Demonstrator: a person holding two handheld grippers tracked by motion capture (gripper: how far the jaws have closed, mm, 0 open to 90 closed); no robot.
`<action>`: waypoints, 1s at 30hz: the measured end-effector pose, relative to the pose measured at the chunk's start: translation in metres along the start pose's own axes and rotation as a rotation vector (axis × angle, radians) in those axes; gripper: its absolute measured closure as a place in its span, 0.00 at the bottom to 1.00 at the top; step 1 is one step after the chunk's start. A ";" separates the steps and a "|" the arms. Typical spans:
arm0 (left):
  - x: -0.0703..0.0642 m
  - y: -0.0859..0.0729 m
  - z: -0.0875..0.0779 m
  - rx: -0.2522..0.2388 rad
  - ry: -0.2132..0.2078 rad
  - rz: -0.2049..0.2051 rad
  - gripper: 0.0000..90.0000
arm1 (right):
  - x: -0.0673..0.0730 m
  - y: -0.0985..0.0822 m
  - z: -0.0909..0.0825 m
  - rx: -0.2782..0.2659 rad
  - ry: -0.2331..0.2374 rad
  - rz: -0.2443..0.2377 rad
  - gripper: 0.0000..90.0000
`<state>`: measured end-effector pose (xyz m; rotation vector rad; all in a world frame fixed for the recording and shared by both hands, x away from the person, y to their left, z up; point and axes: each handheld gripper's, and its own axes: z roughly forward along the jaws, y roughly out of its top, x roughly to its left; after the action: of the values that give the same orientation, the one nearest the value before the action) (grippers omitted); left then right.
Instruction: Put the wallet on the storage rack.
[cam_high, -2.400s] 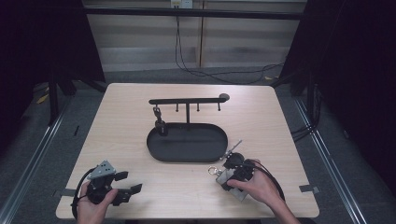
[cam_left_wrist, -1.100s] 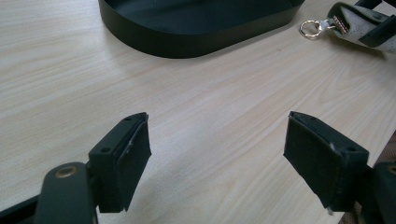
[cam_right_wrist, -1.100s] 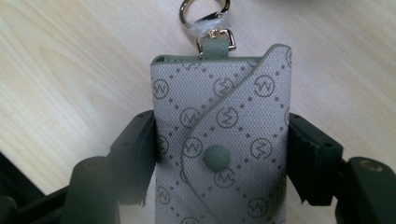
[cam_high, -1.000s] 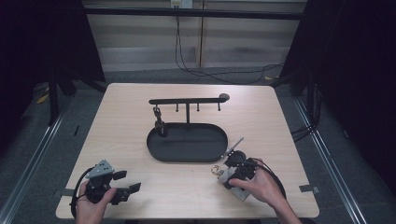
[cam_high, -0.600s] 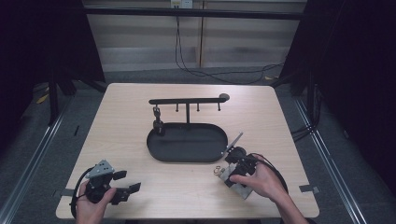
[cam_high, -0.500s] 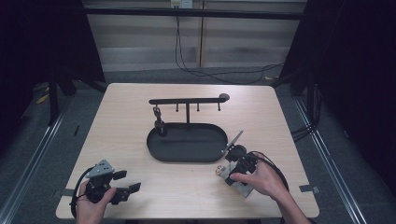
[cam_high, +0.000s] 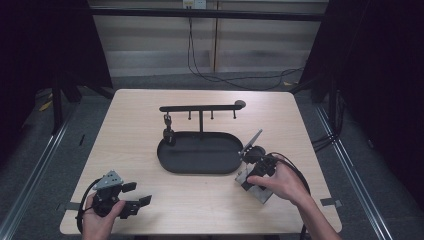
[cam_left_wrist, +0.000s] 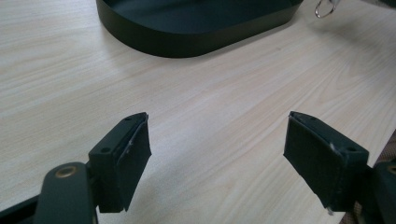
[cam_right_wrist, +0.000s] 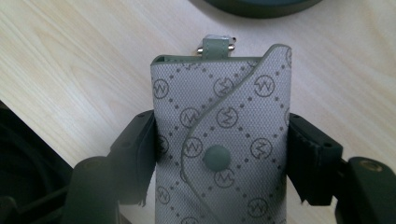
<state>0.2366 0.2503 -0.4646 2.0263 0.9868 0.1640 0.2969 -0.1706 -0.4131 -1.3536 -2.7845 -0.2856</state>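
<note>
Left gripper (cam_high: 131, 201) parked at near left corner of worktop (cam_high: 135, 130), jaws wide apart, nothing between, bare wood under them in its own view. Right gripper (cam_right_wrist: 219, 154) near the right front, jaws clamped on both long edges of key case (cam_right_wrist: 222, 140), a grey patterned pouch with a snap flap; metal clip (cam_right_wrist: 217, 44) pokes out of its far end. Case held off the worktop just right of tray (cam_high: 200, 152), a metal ring (cam_left_wrist: 324, 7) dangling beside the tray's end as seen from the left gripper view.

Likely step: carry case to rack (cam_high: 200, 108) and hang it on a peg. One dark item (cam_high: 168, 132) already hangs at the rack's left end; pegs to the right look free.

To do well: keep grip firm on case edges, no squeezing harder. Lift high enough to clear tray rim. Turn wrist so ring end leads and hangs loose. Approach a free peg from front, slip ring over, then lower before opening. Avoid knocking the thin rack post. Keep left gripper out of the way.
</note>
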 end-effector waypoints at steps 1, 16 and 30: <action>0.000 0.000 0.000 0.003 -0.001 0.002 0.25 | 0.000 0.001 -0.001 -0.003 0.000 0.005 0.37; -0.001 0.000 0.000 0.013 -0.003 0.009 0.25 | -0.010 0.025 -0.017 -0.040 0.008 0.026 0.37; 0.000 -0.001 -0.001 0.008 -0.004 0.005 0.25 | -0.031 0.043 -0.023 -0.160 0.072 0.134 0.37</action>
<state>0.2357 0.2505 -0.4647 2.0361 0.9817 0.1590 0.3486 -0.1733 -0.3876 -1.5226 -2.6468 -0.5508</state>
